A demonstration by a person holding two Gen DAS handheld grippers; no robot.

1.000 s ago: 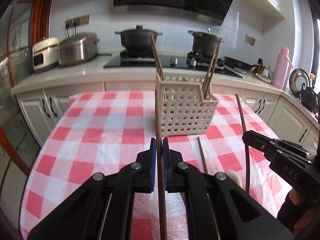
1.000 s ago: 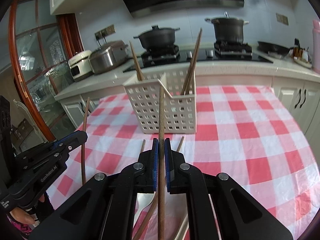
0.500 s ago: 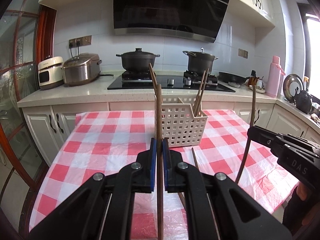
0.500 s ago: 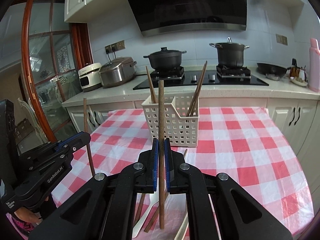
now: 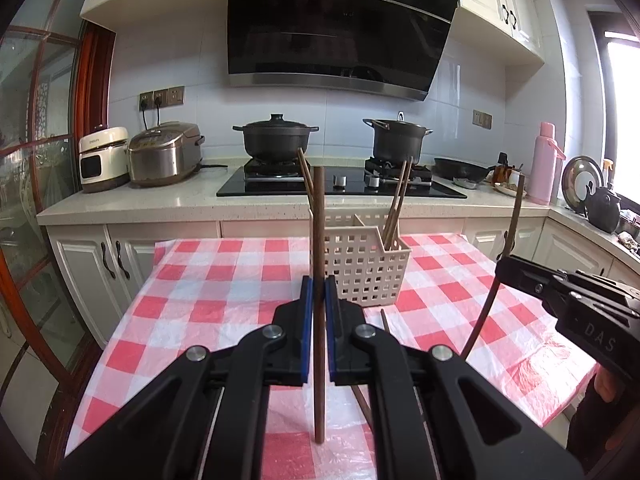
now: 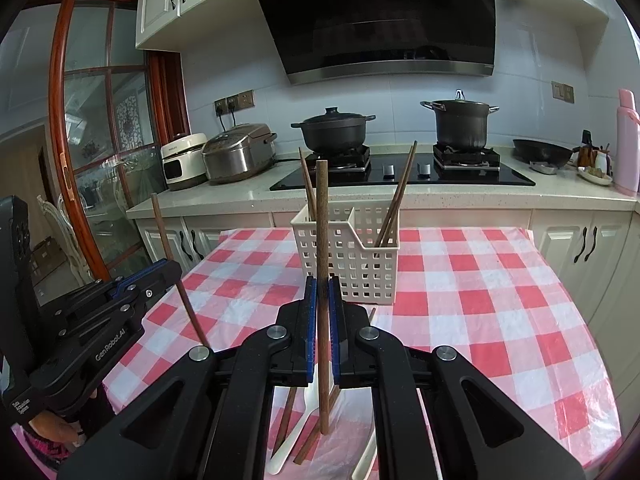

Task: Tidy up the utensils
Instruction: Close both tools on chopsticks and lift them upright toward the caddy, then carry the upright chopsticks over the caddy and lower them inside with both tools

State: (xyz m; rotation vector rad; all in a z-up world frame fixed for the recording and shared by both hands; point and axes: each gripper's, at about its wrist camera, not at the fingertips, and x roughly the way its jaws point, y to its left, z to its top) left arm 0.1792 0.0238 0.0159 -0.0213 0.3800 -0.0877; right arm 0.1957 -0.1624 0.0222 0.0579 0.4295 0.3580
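Left wrist view: left gripper [image 5: 316, 312] jaws clamped on a brown chopstick [image 5: 319, 240], held upright, lower end hanging clear above the table [image 5: 224, 292]. Judged thin, light, stiff wood, smooth enough to pivot between the pads; a grip near mid-length looks best, as here. White perforated basket [image 5: 362, 270] stands just beyond, divided into compartments; one chopstick leans in the left one, a pair in the right. Right gripper [image 5: 505, 265] at the edge, jaws pinched on its own chopstick [image 5: 516, 216]. One more chopstick lies on the table near the basket.

Right wrist view: right gripper jaws closed on the upright chopstick, gripped roughly mid-length. The basket shows the same contents, with plenty of room. Loose chopsticks and white plastic utensils [image 6: 298, 436] lie on the table under the jaws; exact type unclear, probably light and slightly flexible. Left gripper at the left edge holds its chopstick tilted.
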